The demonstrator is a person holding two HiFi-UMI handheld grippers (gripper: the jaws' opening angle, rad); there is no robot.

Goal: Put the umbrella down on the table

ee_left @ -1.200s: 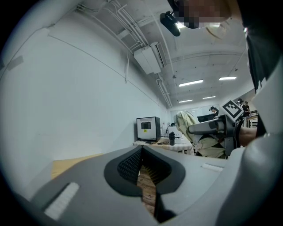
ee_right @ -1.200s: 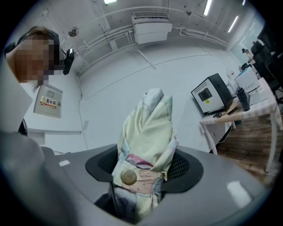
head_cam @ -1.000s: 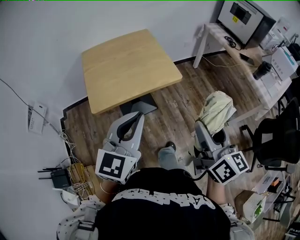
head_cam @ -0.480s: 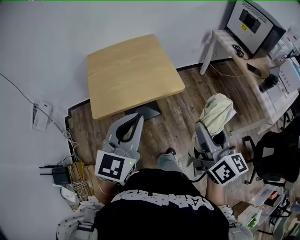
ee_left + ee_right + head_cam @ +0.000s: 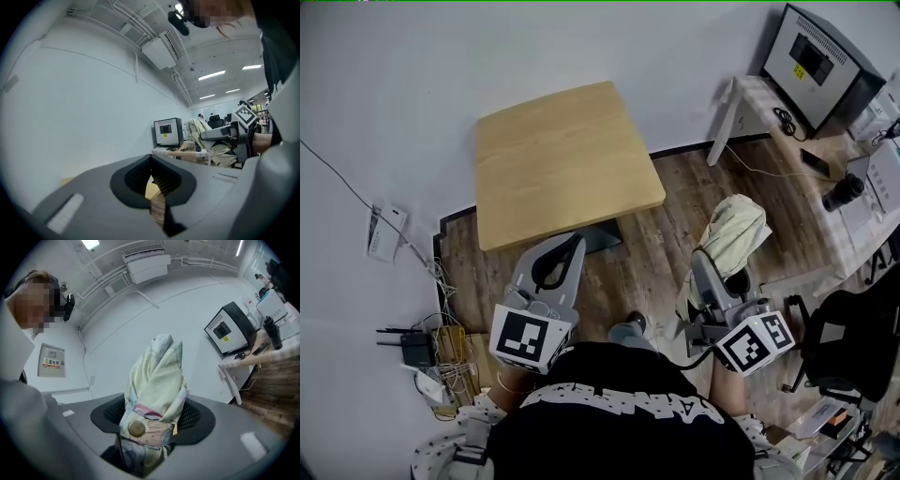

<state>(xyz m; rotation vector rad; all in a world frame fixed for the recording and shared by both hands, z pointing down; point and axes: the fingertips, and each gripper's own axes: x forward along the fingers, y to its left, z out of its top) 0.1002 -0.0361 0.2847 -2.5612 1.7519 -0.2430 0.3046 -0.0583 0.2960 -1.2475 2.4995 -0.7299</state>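
Observation:
The folded pale-yellow umbrella stands upright in my right gripper, which is shut on its lower part, over the wooden floor right of the table. In the right gripper view the umbrella fills the space between the jaws of the gripper, its strap and brass snap facing the camera. The light wooden table stands ahead with a bare top. My left gripper hangs just short of the table's near edge, jaw tips together and nothing held. In the left gripper view its tips meet.
A white desk with a monitor stands at the upper right. A black chair is at the right. Cables and a router lie on the floor by the left wall. The table's dark base sits beneath it.
Both grippers have moved forward toward the table, which now sits lower and nearer in the head view. The umbrella stays held in the right gripper.

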